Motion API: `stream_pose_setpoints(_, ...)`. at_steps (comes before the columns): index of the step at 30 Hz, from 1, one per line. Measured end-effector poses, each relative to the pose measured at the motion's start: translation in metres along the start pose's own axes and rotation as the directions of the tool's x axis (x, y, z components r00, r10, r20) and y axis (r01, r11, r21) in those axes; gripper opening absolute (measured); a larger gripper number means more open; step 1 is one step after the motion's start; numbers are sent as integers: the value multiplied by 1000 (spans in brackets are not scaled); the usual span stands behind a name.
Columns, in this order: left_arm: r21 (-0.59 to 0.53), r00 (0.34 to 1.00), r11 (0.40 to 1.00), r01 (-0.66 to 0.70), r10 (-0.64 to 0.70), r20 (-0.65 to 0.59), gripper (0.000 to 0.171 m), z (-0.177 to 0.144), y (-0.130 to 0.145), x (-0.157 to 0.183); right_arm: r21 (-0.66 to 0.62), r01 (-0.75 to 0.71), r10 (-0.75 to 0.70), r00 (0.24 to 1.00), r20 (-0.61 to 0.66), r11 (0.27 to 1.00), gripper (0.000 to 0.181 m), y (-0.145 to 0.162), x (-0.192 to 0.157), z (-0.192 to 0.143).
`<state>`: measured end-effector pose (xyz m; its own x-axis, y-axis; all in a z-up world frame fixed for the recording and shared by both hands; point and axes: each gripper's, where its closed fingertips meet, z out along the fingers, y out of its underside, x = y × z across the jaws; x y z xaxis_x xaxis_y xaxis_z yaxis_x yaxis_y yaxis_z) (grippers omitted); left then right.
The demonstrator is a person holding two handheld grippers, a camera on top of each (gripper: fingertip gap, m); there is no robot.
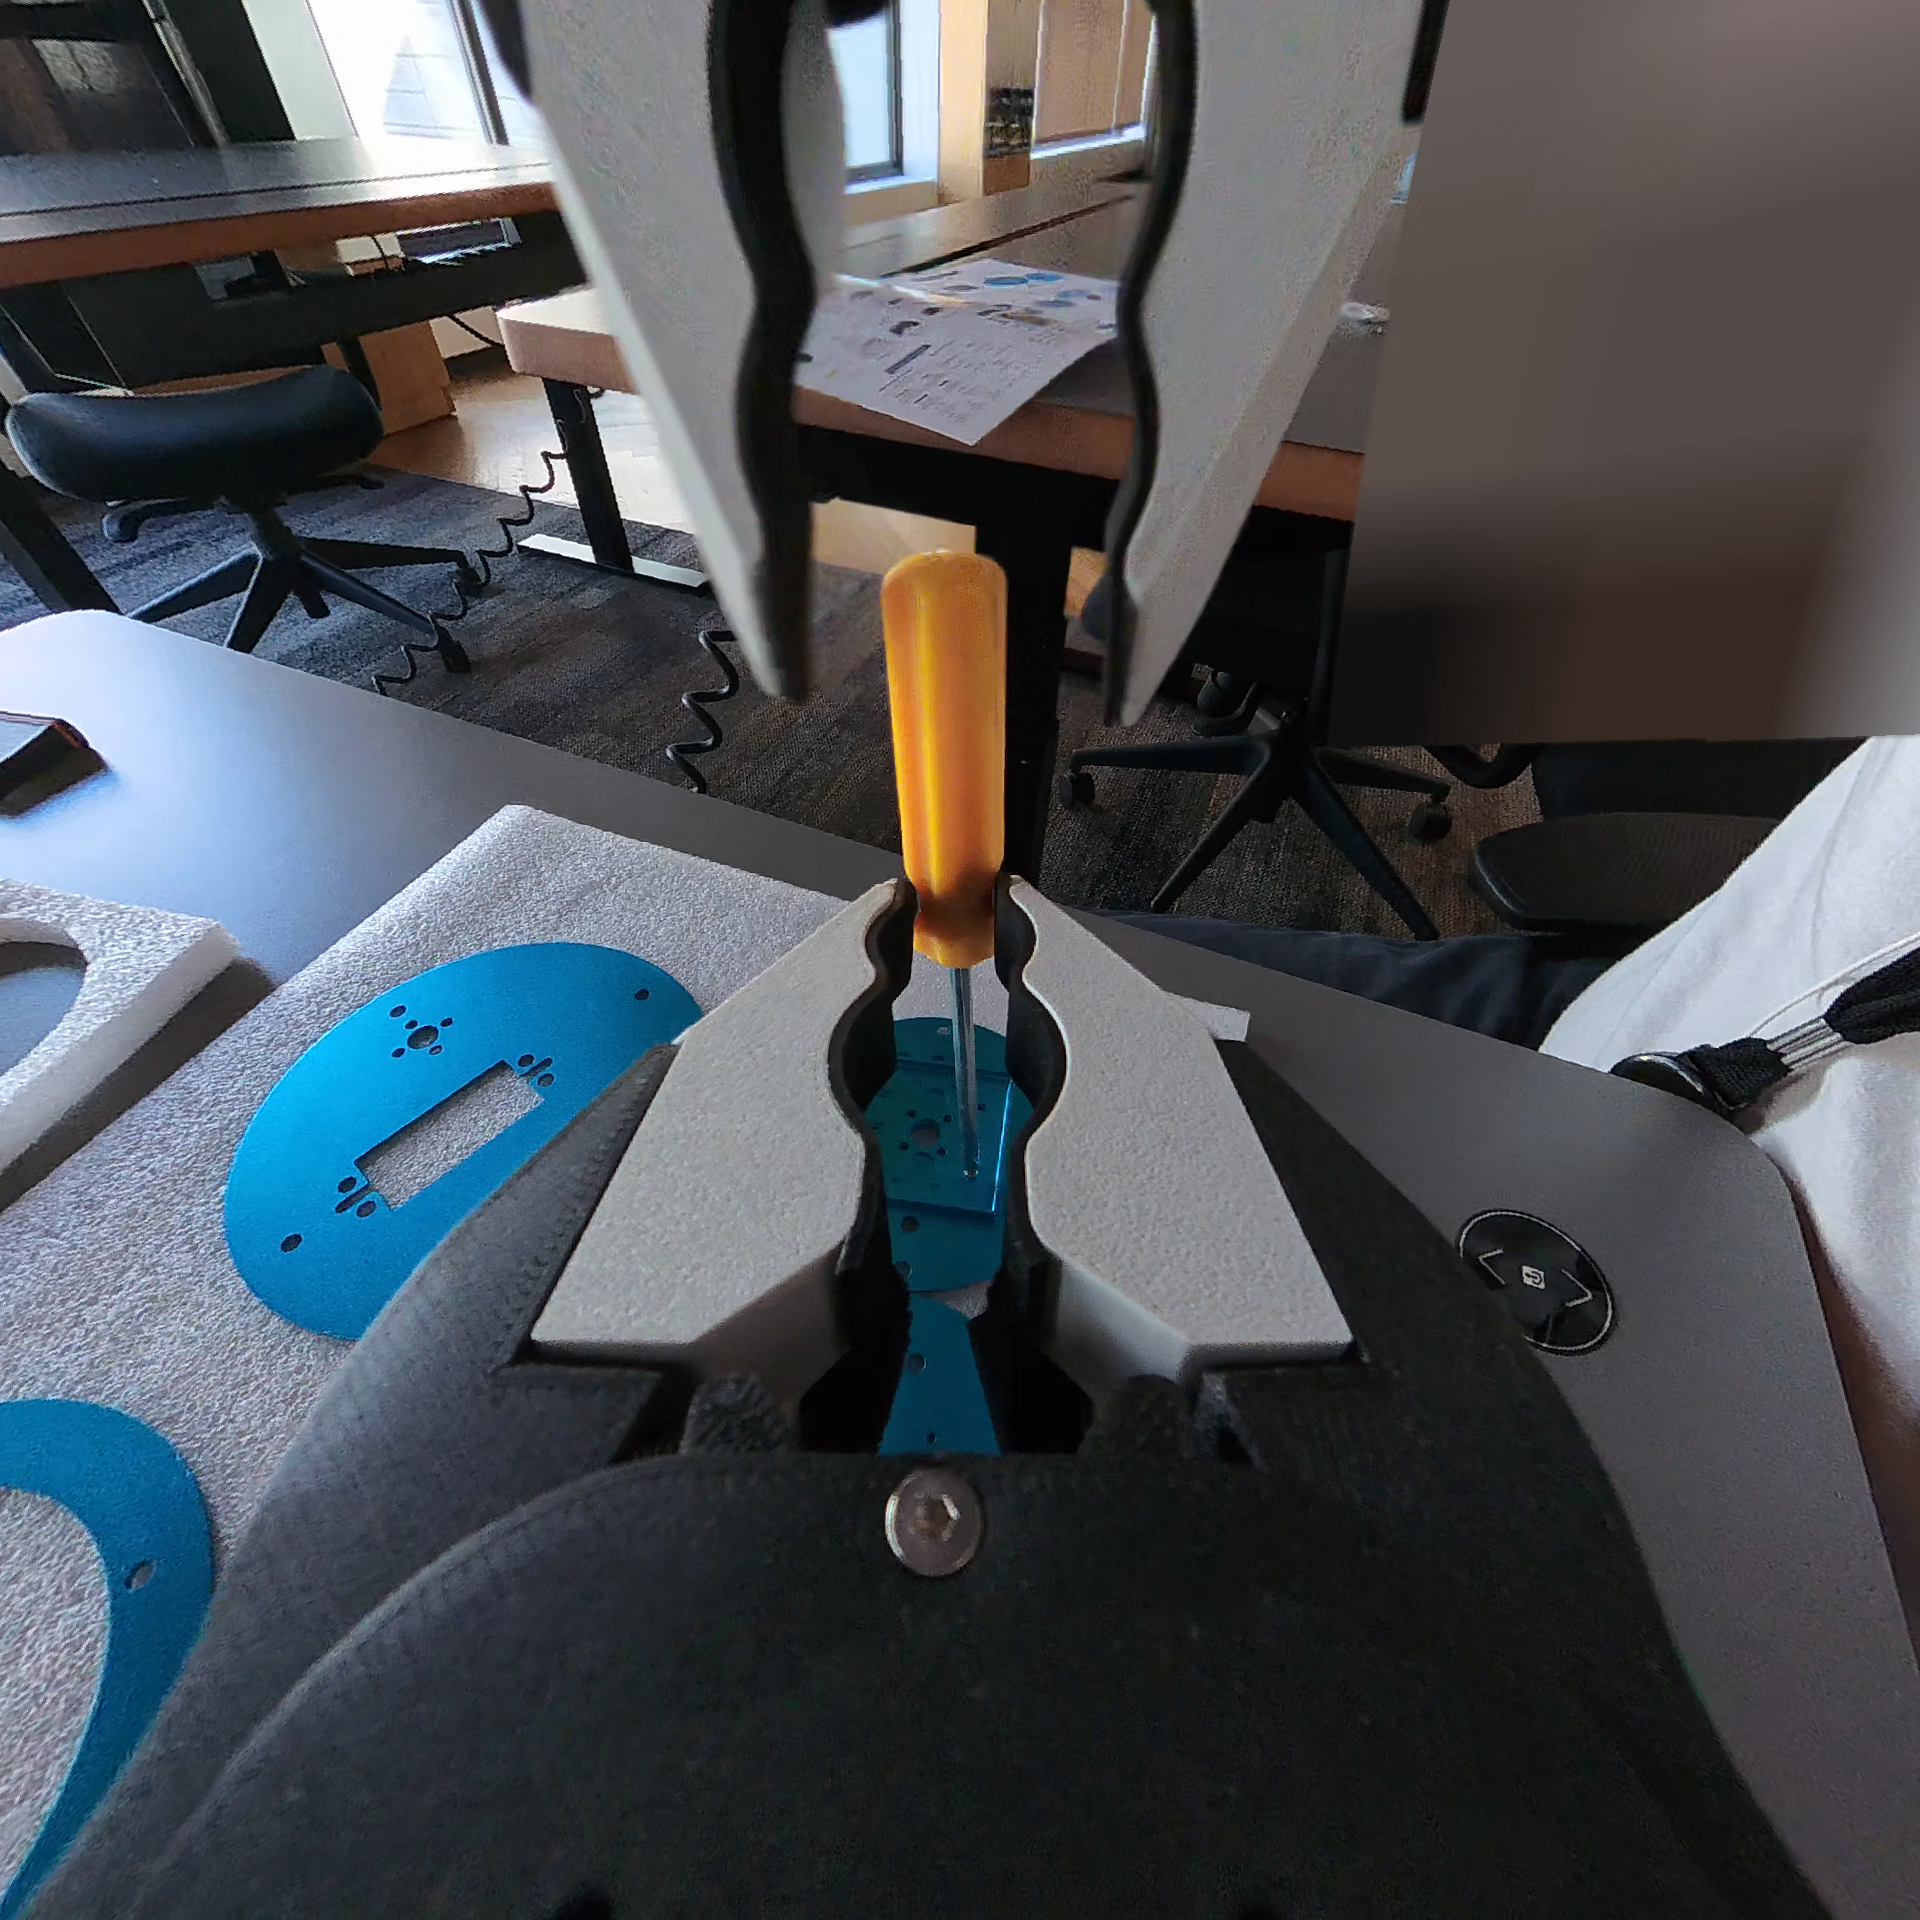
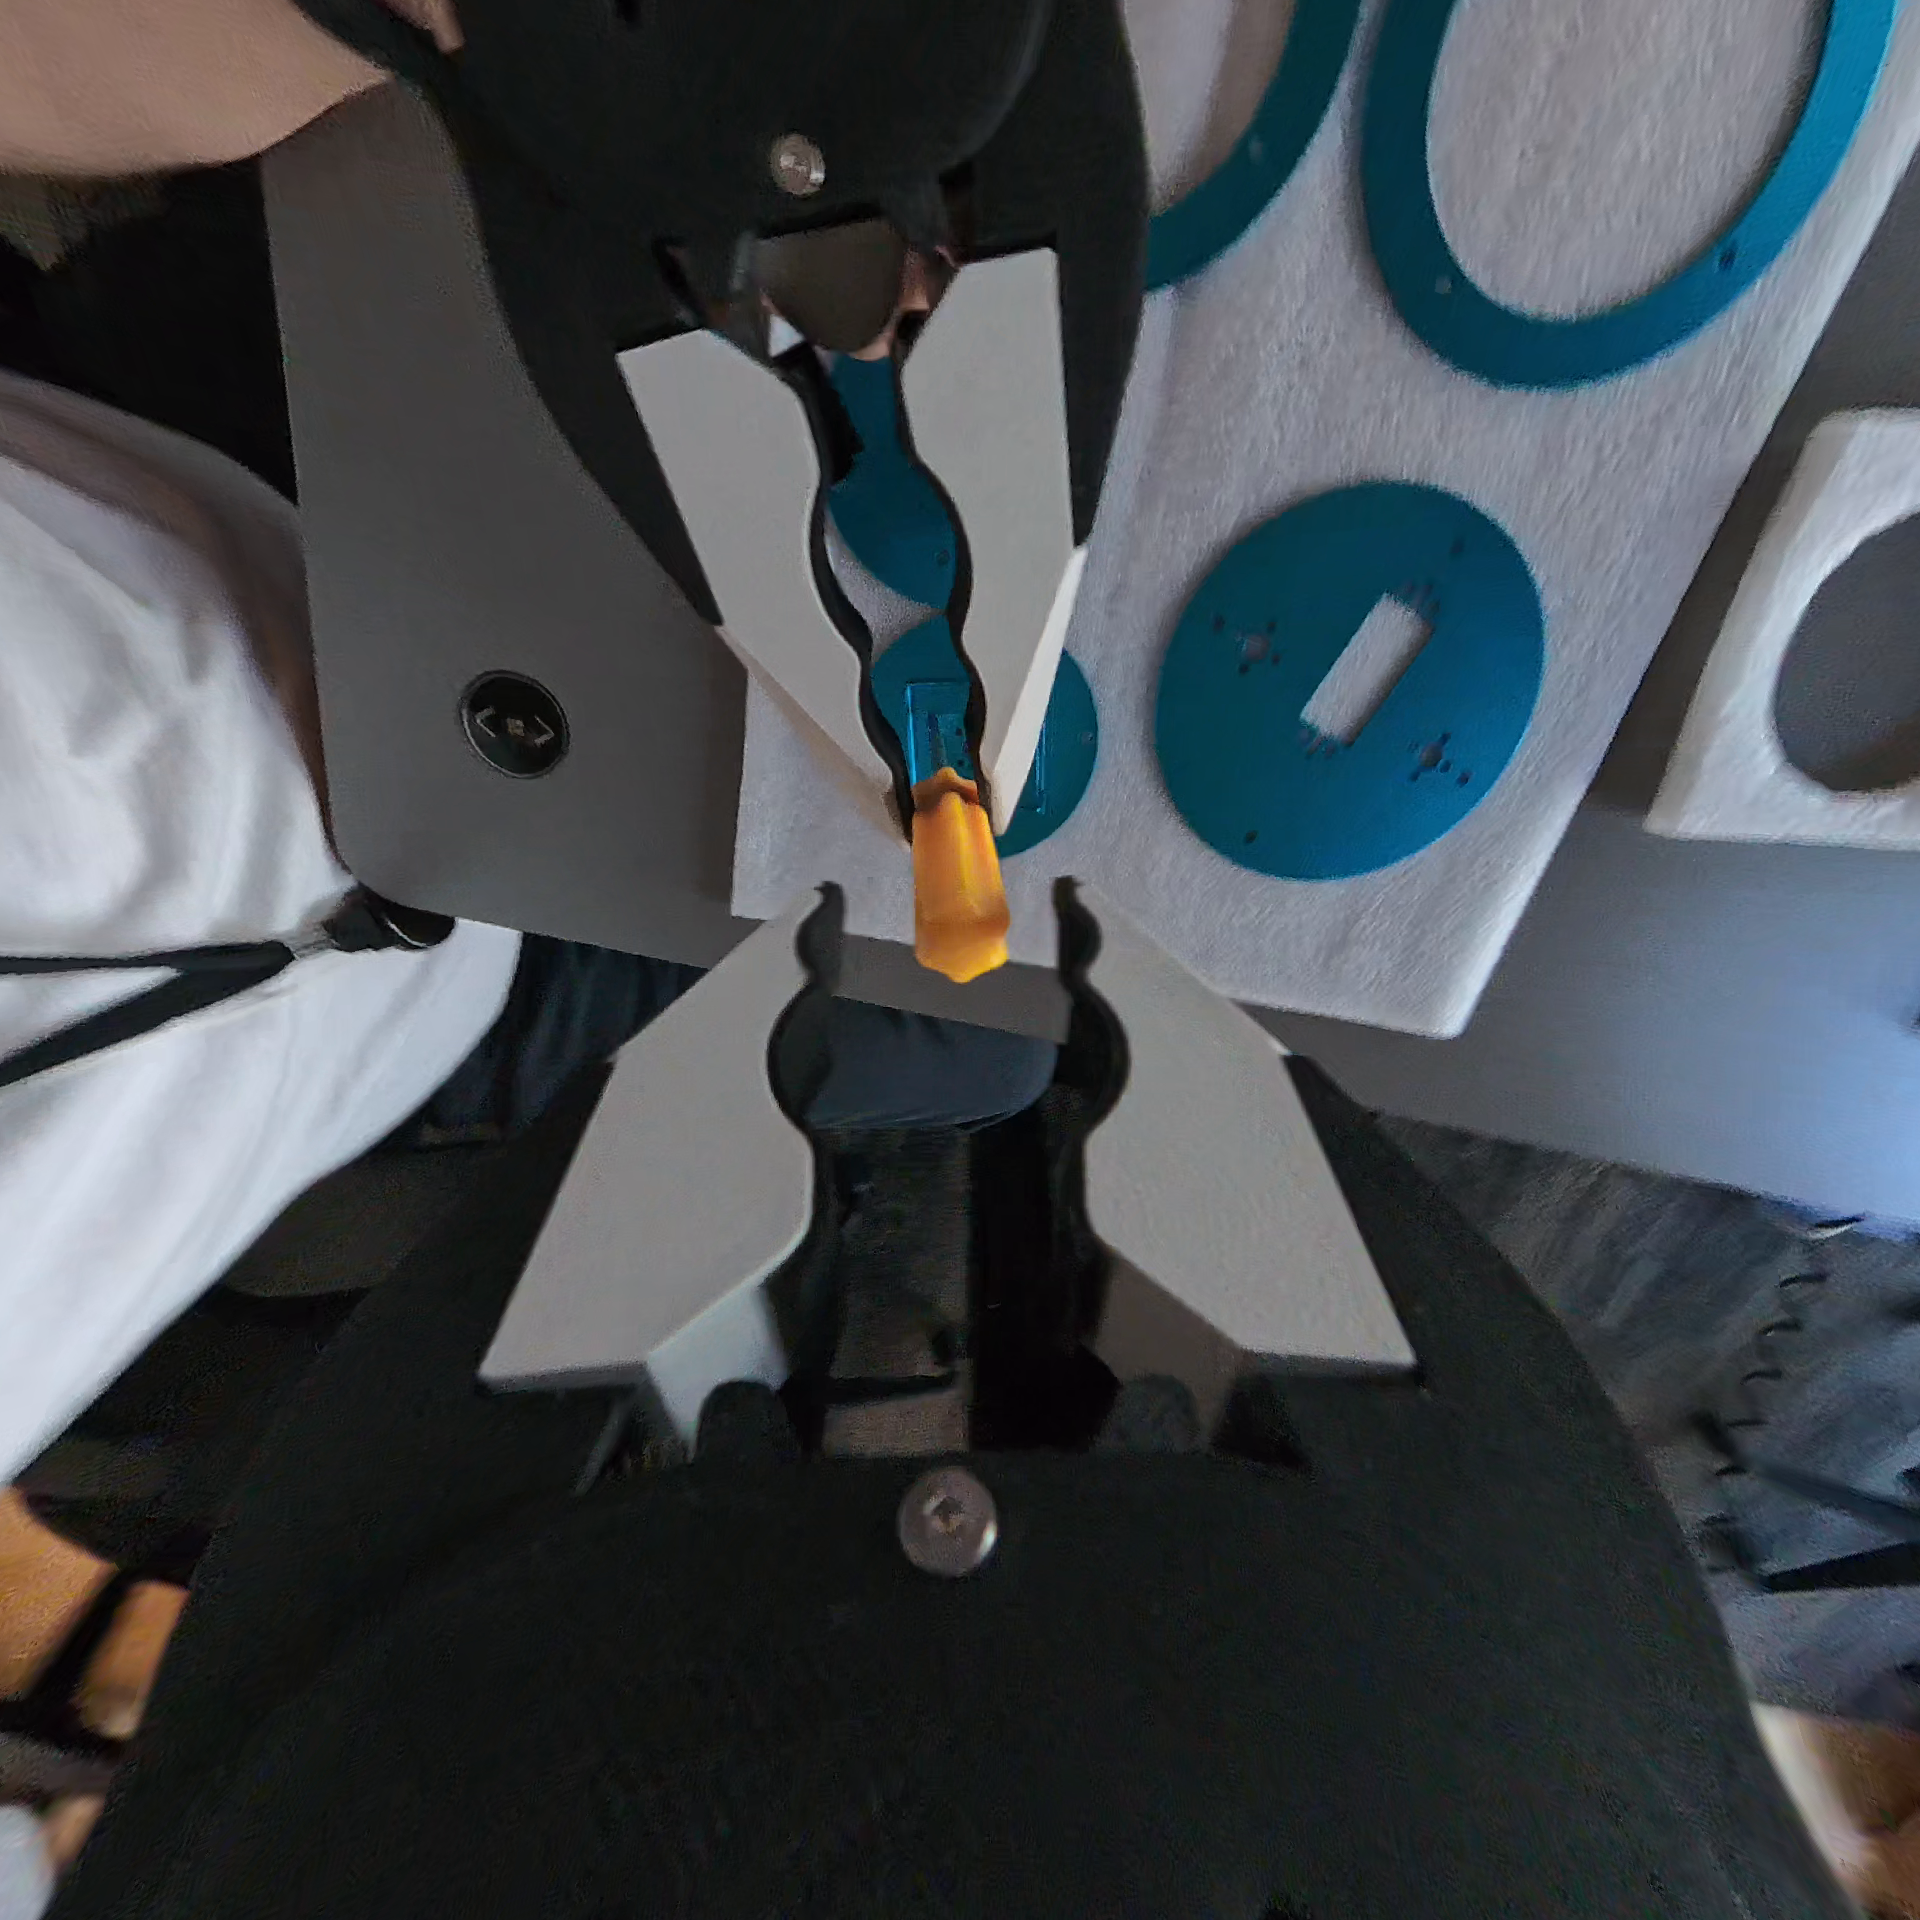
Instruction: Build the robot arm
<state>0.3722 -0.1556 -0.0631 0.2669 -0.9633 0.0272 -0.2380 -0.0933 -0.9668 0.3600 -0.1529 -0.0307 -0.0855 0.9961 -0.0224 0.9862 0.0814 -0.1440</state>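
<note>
My left tongs (image 1: 951, 909) pinch the orange screwdriver (image 1: 943, 748) upright — steadying its tip on the blue bracket (image 1: 935, 1143) — while my right tongs (image 2: 940, 914) hover spread above its handle.

Amber-orange screwdriver handle (image 1: 943, 748), blue plates (image 1: 436, 1132) with cutouts, blue rings (image 2: 1621, 177), white speckled foam sheet (image 1: 582, 883), grey table (image 1: 1351, 1091), white-and-black gripper fingers (image 1: 748, 1122)

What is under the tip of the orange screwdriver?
The screwdriver, pinched upright in the left gripper, points its tip onto a small blue metal bracket lying on a blue plate on white foam. The gripper's fingers hide most of that plate.
</note>
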Motion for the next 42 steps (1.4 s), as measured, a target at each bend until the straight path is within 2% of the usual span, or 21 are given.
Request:
stream_pose_setpoints(1,-1,1000,1000,-3,3,-4,14,0,0,1,9,88,-87,996,-28,996,48,-2,2,-1)
stream_pose_setpoints(2,-2,1000,1000,-8,8,-4,14,0,0,1,7,168,-167,983,-72,986,46,-3,6,-2)
stream_pose_setpoints(3,-3,1000,1000,-9,9,-1,14,1,0,1,-3,234,-233,968,-96,972,38,-2,8,-3)
stream_pose_setpoints(4,-4,1000,1000,-8,8,-2,14,0,0,1,-15,293,-293,953,-75,956,19,0,2,-3)
stream_pose_setpoints(6,-4,1000,1000,-5,5,-5,14,-1,1,1,-15,329,-329,940,-93,944,19,-1,1,-2)
stream_pose_setpoints(8,-3,1000,1000,0,0,-5,15,0,1,1,-27,225,-226,971,-75,974,18,0,0,-2)
stream_pose_setpoints(10,-5,1000,1000,-2,2,4,14,1,1,-1,-40,4,-6,999,-48,999,18,2,3,-2)
stream_pose_setpoints(12,-5,1000,1000,-7,7,3,14,1,1,0,-37,-197,197,980,-11,980,18,5,2,-2)
stream_pose_setpoints(13,-4,1000,1000,-6,6,2,14,1,1,0,-42,-206,206,979,1,978,18,5,2,-2)
stream_pose_setpoints(16,-2,1000,1000,-8,8,5,14,-1,1,-1,-11,-43,43,999,-18,999,23,-1,3,-3)
stream_pose_setpoints(18,-2,1000,1000,-11,11,3,14,-1,1,0,5,132,-131,987,-89,991,50,-6,8,-7)
stream_pose_setpoints(21,-3,1000,1000,-13,13,9,13,-1,0,-1,-33,355,-356,922,-156,934,24,-5,7,-10)
stream_pose_setpoints(23,-5,1000,1000,-11,11,0,13,-1,1,0,-35,381,-382,913,-141,924,16,-4,1,-10)
stream_pose_setpoints(25,-5,1000,1000,-14,14,2,13,-1,1,0,-47,285,-289,949,-127,957,15,-3,1,-9)
stream_pose_setpoints(27,-5,1000,1000,-15,15,3,13,0,0,0,-39,54,-57,994,-96,998,16,-3,3,-9)
stream_pose_setpoints(29,-4,1000,1000,-19,19,-4,13,0,0,1,-43,-177,175,984,-32,983,16,0,1,-9)
stream_pose_setpoints(32,-1,1000,1000,-22,22,3,13,-1,0,1,-29,-132,132,991,5,991,16,-2,1,-9)
stream_pose_setpoints(35,0,1000,1000,-19,19,7,13,-2,0,0,-6,66,-66,998,15,998,38,-4,-4,-9)
stream_pose_setpoints(38,-3,1000,1000,-23,23,4,13,-1,0,1,-35,192,-194,978,-69,981,18,0,1,-7)
stream_pose_setpoints(40,-5,1000,1000,-28,28,3,13,-1,0,1,-54,95,-98,993,-59,994,18,2,0,-7)
stream_pose_setpoints(42,-4,1000,1000,-31,31,5,13,-1,0,1,-57,-113,111,993,-31,992,18,3,1,-7)
